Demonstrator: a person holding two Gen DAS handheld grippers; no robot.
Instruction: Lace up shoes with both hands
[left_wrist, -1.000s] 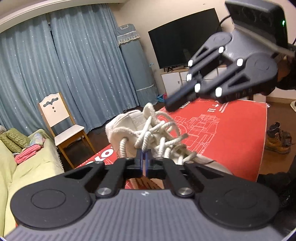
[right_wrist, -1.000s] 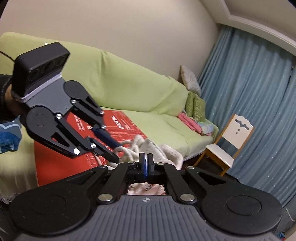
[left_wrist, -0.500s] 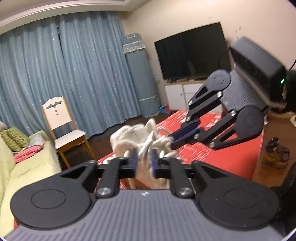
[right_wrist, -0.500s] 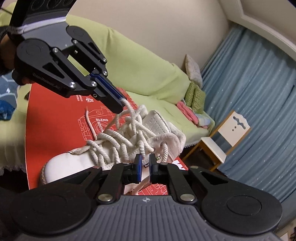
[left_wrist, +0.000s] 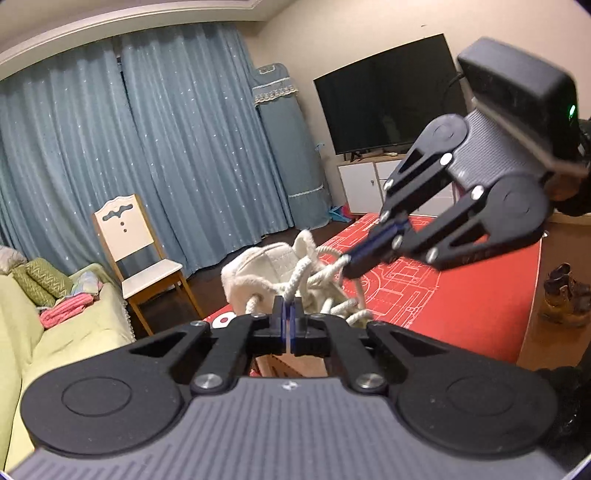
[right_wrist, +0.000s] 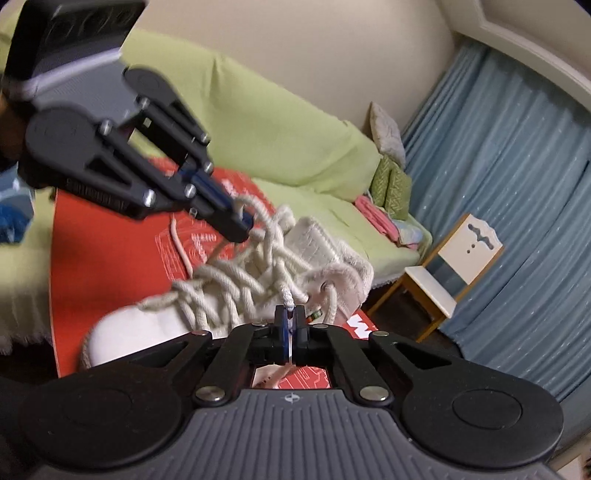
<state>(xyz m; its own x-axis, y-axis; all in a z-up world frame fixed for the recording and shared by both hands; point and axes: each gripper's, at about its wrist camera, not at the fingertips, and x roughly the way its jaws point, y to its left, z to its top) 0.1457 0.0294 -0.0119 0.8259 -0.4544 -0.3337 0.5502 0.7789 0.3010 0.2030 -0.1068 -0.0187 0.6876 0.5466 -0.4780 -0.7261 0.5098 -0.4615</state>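
A white sneaker (right_wrist: 155, 325) with thick cream laces (right_wrist: 236, 280) lies on a red mat (right_wrist: 110, 258); it also shows in the left wrist view (left_wrist: 266, 262). My left gripper (left_wrist: 287, 314) is shut on a lace strand at the shoe's collar; in the right wrist view (right_wrist: 240, 221) its tip pinches a lace loop above the tongue. My right gripper (right_wrist: 291, 317) is shut on a lace end (right_wrist: 287, 297) near the top eyelet; in the left wrist view (left_wrist: 351, 260) its tip holds lace over the shoe.
A green sofa (right_wrist: 277, 122) with cushions lies behind the mat. A white wooden chair (left_wrist: 136, 243) stands by blue curtains (left_wrist: 147, 147). A TV (left_wrist: 388, 107) on a white cabinet is at the back. Brown boots (left_wrist: 565, 295) sit on the floor right of the mat.
Both grippers opened slightly half a second ago and have closed again on lace. The left gripper took hold of the lace at the collar; the right gripper took the lace end.
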